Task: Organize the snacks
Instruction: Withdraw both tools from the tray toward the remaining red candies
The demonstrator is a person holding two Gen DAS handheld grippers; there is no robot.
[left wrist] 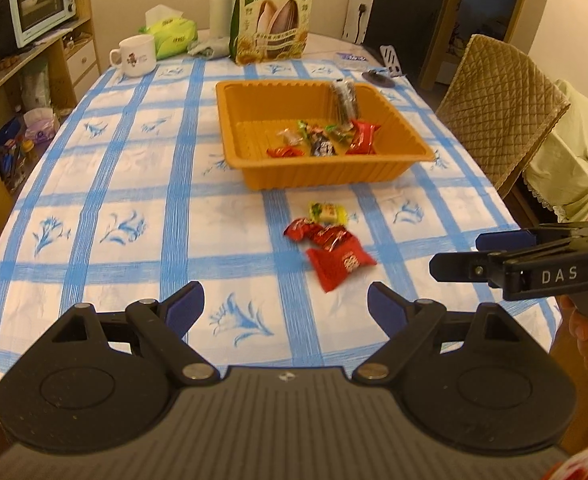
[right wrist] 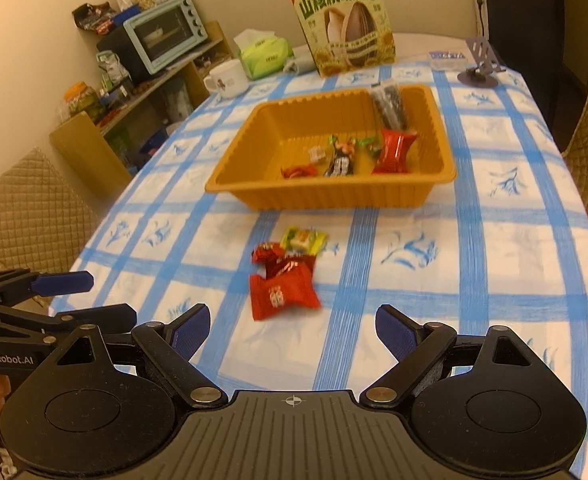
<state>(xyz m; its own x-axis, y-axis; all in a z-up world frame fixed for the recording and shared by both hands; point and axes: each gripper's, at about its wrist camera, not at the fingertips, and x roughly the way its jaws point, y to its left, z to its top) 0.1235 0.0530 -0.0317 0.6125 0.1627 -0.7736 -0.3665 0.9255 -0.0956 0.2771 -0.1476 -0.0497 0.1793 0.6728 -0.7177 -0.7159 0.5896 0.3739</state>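
Checked tablecloth (right wrist: 414, 208) at centre frame: overlapping red snack packets (right wrist: 281, 280) are approached by wide, empty left gripper (left wrist: 285, 304) and right gripper (right wrist: 289, 328); two could be pinched together.

A white mug (left wrist: 133, 56), tissue pack (left wrist: 173, 32) and thermos (left wrist: 220, 4) stand before a toaster oven (left wrist: 41, 0).

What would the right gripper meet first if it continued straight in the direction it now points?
Probably the large red square-wrapped candy, the nearest of the loose sweets on the blue-checked tablecloth. The right gripper is open and empty and points down over it. Depth is unclear; it might reach bare cloth just before the candy.
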